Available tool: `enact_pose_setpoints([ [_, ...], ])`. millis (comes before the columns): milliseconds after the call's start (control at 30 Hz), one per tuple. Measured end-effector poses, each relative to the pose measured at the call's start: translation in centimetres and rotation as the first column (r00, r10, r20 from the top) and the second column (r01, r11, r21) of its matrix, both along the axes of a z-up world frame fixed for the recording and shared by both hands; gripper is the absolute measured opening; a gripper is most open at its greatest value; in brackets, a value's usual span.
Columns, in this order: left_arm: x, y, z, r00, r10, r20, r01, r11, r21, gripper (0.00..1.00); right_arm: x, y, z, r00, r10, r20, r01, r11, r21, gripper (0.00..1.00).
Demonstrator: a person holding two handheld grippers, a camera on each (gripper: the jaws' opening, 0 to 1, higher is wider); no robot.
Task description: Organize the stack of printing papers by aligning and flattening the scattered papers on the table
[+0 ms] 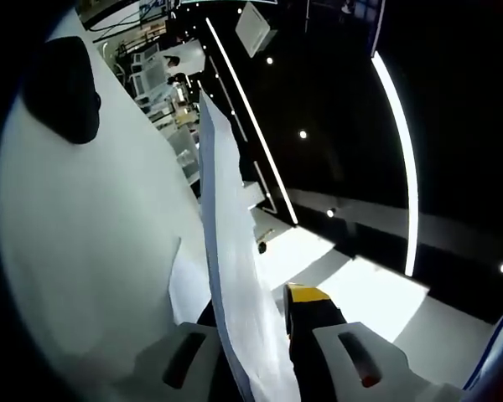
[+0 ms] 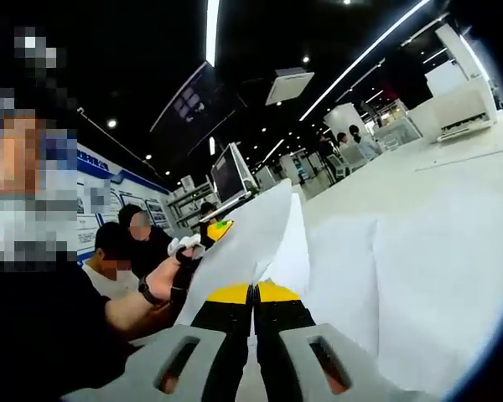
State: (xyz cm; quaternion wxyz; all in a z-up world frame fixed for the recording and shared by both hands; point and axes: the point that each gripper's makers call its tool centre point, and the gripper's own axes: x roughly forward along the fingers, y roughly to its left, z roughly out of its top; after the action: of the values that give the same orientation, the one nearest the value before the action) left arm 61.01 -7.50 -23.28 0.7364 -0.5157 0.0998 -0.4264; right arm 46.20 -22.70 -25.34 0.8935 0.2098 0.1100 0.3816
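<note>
A stack of white printing papers stands edge-on in the left gripper view, lifted off the white table. My left gripper is shut on its near edge, and the yellow-tipped black pad presses against the sheets. In the right gripper view my right gripper is shut on the papers, its yellow tips meeting at the paper's edge. At the far end of the papers the left gripper shows, held by a gloved hand. More loose sheets lie flat on the table.
A black object rests on the table at the far end. Flat sheets lie beside the lifted stack. Seated people are behind the papers, and shelves and machines stand in the background.
</note>
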Motion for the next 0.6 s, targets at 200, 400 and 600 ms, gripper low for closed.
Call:
enact_pose_setpoints([
  [200,0.3,0.3,-0.2,1.000,0.028,0.001,-0.028,1.000,0.015,0.15,0.0,0.2,-0.1,0.998,-0.050,0.028,0.051,0.998,-0.042,0.00],
  [400,0.4,0.5,-0.2,0.999,0.048,0.005,-0.048,0.999,0.017,0.14,-0.5,1.0,-0.1,0.997,-0.065,0.033,0.066,0.997,-0.040,0.00],
  [600,0.3,0.6,-0.1,0.998,0.058,0.009,-0.058,0.998,0.017,0.13,-0.7,1.4,-0.2,0.997,-0.067,0.040,0.070,0.996,-0.059,0.00],
])
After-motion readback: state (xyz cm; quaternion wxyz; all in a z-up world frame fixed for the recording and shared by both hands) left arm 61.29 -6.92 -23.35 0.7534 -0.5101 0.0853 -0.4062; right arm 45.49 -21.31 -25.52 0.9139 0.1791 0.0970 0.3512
